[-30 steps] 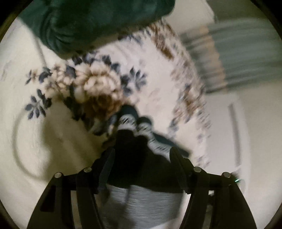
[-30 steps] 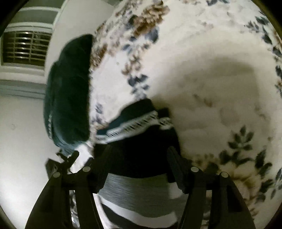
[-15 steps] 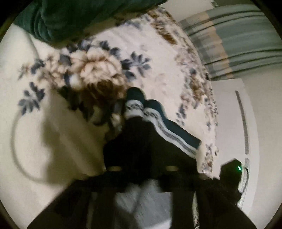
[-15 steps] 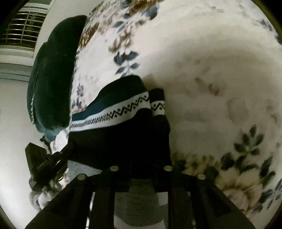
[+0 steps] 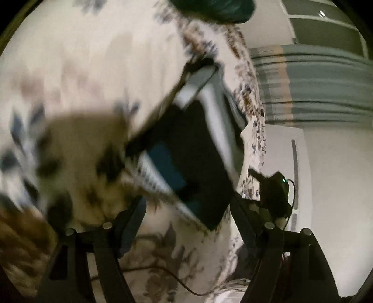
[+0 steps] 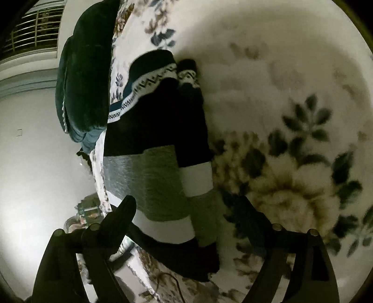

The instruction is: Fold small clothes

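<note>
A small sweater (image 6: 151, 130) lies folded on the floral blanket (image 6: 268, 70). It is black with grey and white stripes and a teal band with a zigzag pattern. My right gripper (image 6: 186, 221) hovers over its striped end, jaws opening wide, with cloth below them but no pad pressing on it. In the blurred left wrist view the sweater (image 5: 193, 158) lies ahead and to the right. My left gripper (image 5: 186, 221) is also opening, with only the sweater's near corner between its fingers and nothing gripped. The right gripper (image 5: 275, 193) shows as a black body with a green light beyond the sweater.
A dark green cushion (image 6: 86, 81) rests at the blanket's far edge beside the sweater, also seen as the cushion (image 5: 209, 9). A thin cable (image 5: 163, 270) runs across the blanket near me. The blanket's edge drops off just past the sweater. Striped curtains (image 5: 314, 88) hang beyond.
Both grippers were pinched on the sweater half a second ago and now stand wide apart. The left view has swung sideways off the sweater. The sweater lies flat on the blanket.
</note>
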Tool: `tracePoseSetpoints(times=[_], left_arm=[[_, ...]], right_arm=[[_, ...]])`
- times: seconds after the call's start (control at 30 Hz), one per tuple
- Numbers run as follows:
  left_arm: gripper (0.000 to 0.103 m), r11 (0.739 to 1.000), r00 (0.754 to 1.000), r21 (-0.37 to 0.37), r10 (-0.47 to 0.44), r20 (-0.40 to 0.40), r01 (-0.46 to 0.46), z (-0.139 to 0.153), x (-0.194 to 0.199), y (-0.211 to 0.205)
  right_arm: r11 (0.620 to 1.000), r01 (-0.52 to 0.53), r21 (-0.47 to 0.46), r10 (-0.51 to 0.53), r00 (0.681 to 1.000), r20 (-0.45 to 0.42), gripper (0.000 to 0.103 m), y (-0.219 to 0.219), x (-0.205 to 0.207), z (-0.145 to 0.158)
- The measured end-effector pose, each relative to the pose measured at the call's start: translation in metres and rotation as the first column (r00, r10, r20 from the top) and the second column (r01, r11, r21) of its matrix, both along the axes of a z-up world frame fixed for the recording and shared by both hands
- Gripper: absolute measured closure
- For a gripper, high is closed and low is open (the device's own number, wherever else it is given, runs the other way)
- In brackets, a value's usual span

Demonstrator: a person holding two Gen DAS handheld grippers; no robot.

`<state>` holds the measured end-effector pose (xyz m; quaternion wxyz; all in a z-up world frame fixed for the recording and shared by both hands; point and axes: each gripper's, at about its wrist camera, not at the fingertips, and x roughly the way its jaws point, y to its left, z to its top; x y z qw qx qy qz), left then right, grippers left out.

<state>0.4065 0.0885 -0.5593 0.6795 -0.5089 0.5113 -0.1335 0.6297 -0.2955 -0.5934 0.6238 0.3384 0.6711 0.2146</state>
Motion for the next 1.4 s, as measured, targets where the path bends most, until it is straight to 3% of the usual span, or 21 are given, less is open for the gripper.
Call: tracePoseSetpoints(times=[0.2,0.33,0.37,0.4,0.43,0.5,0.53,0.57,0.63,0.8,0.93,1.1,1.23,1.27,1.33,1.4], left_arm=[[0.030,0.997,0.999,-0.063,0.041,0.016,-0.040,-0.042,0.039,-0.035],[0.030,0.983,0.988,-0.103,0.153,0.012,-0.151,-0.052,0.062,-0.031],[0.036,0.979,0.984,-0.105,0.180,0.015,-0.177,-0.050,0.065,-0.030],[0.056,0.975,0.980,-0.109,0.196,0.023,-0.193,-0.047,0.067,-0.028],[0.067,0.976,0.981,-0.106,0.193,0.030,-0.189,-0.045,0.070,-0.028],[0.074,0.979,0.982,-0.104,0.182,0.046,-0.177,-0.037,0.075,-0.023],[0.074,0.981,0.983,-0.100,0.174,0.054,-0.168,-0.034,0.077,-0.021],[0.075,0.983,0.985,-0.096,0.162,0.061,-0.156,-0.030,0.080,-0.016],[0.076,0.985,0.988,-0.102,0.143,0.063,-0.137,-0.023,0.083,-0.005],[0.076,0.997,0.993,-0.069,0.031,0.113,-0.023,0.011,0.093,0.016],[0.076,0.991,0.986,-0.038,-0.119,0.118,0.125,0.035,0.087,0.043],[0.076,0.956,0.956,0.004,-0.294,0.024,0.294,0.037,0.029,0.062],[0.074,0.948,0.942,0.007,-0.315,-0.118,0.318,-0.001,-0.026,0.068],[0.065,0.951,0.942,0.013,-0.303,-0.145,0.308,-0.012,-0.036,0.069],[0.060,0.970,0.957,-0.018,-0.242,-0.163,0.242,-0.026,-0.053,0.075],[0.045,0.979,0.970,0.014,-0.202,-0.136,0.206,-0.015,-0.060,0.074]], right_arm=[[0.997,-0.005,0.077,0.005,1.000,0.007,0.011,0.011,0.029,-0.028],[0.994,-0.030,0.104,0.029,1.000,0.010,0.008,0.034,0.058,-0.044],[0.993,-0.032,0.111,0.031,0.999,0.011,0.008,0.040,0.065,-0.048],[0.993,-0.028,0.112,0.027,1.000,0.012,0.008,0.044,0.071,-0.050],[0.994,-0.021,0.112,0.020,1.000,0.015,0.008,0.046,0.074,-0.052],[0.991,0.017,0.129,-0.021,0.999,0.035,0.011,0.049,0.080,-0.052],[0.990,0.037,0.138,-0.044,0.998,0.045,0.029,0.049,0.081,-0.051],[0.988,0.063,0.141,-0.072,0.996,0.058,0.068,0.048,0.080,-0.051],[0.989,0.087,0.120,-0.095,0.993,0.065,0.078,0.050,0.074,-0.050],[0.977,0.194,0.095,-0.206,0.968,0.146,0.084,0.048,0.018,-0.008],[0.938,0.327,0.112,-0.339,0.932,0.125,0.084,0.044,-0.065,0.033],[0.900,0.433,0.039,-0.435,0.892,0.120,0.084,0.068,-0.211,0.073],[0.891,0.452,-0.029,-0.451,0.891,0.047,0.084,0.087,-0.310,0.063],[0.897,0.435,-0.072,-0.435,0.900,0.021,0.079,0.092,-0.332,0.051],[0.897,0.432,-0.095,-0.437,0.899,-0.036,0.068,0.094,-0.348,0.030],[0.888,0.450,-0.094,-0.458,0.883,-0.107,0.050,0.088,-0.359,0.014]])
